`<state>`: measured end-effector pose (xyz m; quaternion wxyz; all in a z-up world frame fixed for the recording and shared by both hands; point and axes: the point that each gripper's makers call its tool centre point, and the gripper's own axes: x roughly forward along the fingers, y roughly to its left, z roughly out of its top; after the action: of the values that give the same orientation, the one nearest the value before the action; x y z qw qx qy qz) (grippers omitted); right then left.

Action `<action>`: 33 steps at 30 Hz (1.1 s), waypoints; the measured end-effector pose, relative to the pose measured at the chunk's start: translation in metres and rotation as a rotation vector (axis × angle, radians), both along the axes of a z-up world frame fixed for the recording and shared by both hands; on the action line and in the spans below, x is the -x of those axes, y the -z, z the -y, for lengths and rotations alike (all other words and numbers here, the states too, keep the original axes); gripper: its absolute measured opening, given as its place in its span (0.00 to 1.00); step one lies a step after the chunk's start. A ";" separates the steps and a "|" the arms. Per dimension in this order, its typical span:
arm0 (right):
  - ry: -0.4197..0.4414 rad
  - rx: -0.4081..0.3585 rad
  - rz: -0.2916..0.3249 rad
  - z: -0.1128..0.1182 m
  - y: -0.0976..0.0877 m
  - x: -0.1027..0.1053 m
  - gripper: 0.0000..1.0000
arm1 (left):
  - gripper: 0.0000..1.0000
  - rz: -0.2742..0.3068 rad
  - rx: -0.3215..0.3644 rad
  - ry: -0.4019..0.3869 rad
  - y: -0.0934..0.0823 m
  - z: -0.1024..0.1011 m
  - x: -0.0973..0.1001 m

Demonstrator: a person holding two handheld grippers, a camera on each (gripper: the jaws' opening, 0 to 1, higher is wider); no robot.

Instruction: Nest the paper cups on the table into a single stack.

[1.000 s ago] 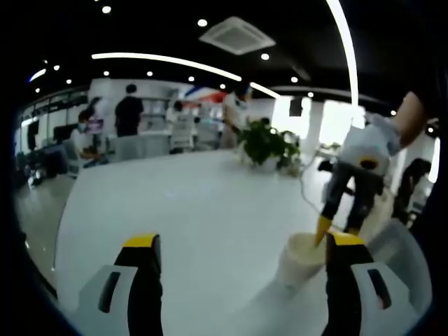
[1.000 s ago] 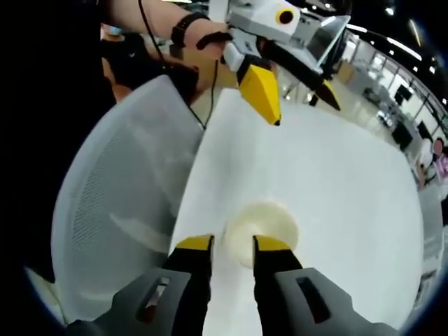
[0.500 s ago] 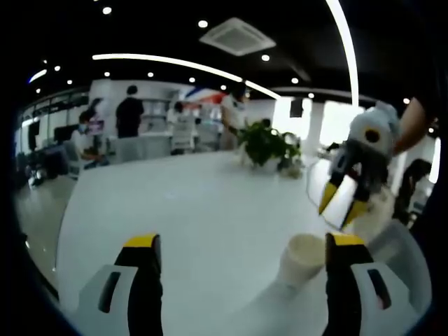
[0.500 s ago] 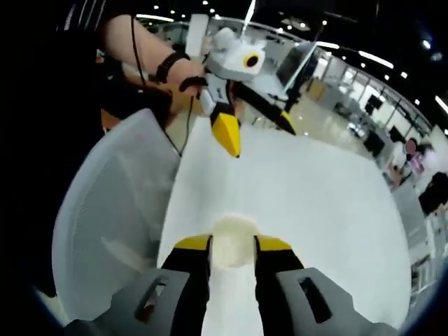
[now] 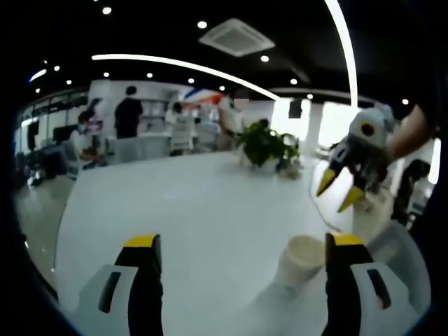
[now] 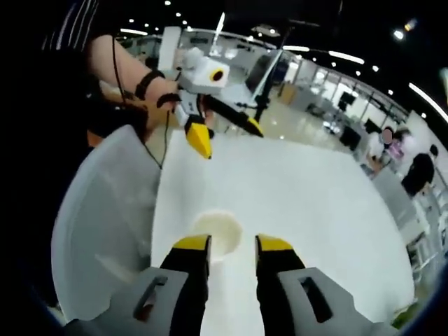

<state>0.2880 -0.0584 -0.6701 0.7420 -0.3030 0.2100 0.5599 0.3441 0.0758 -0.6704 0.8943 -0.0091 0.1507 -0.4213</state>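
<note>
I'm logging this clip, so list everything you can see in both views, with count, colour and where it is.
Paper cup: one stack or single cup, cream, upright on the table near its edge, in front of the right gripper.
Table: one, white, long, under both grippers.
Chair: one, pale grey mesh back, beside the table edge.
Potted plant: one, green, at the far end of the table.
People: several, dark and light clothes, in the background.
Ceiling lights: many, white strips and spots.
Left gripper: grey with yellow tips, jaws wide apart, empty.
Right gripper: same colours, jaws apart, above the cup.
Forearm: one, with a dark wristband, holding the left gripper.
</note>
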 end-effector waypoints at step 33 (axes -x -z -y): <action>0.301 -0.103 -0.073 0.061 0.018 0.006 0.23 | 0.96 -0.014 0.003 0.042 0.009 0.002 0.017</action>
<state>0.2821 -0.1191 -0.6886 0.8240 -0.2093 0.2510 0.4629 0.3267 0.0737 -0.6793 0.8842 -0.0101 0.1563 -0.4400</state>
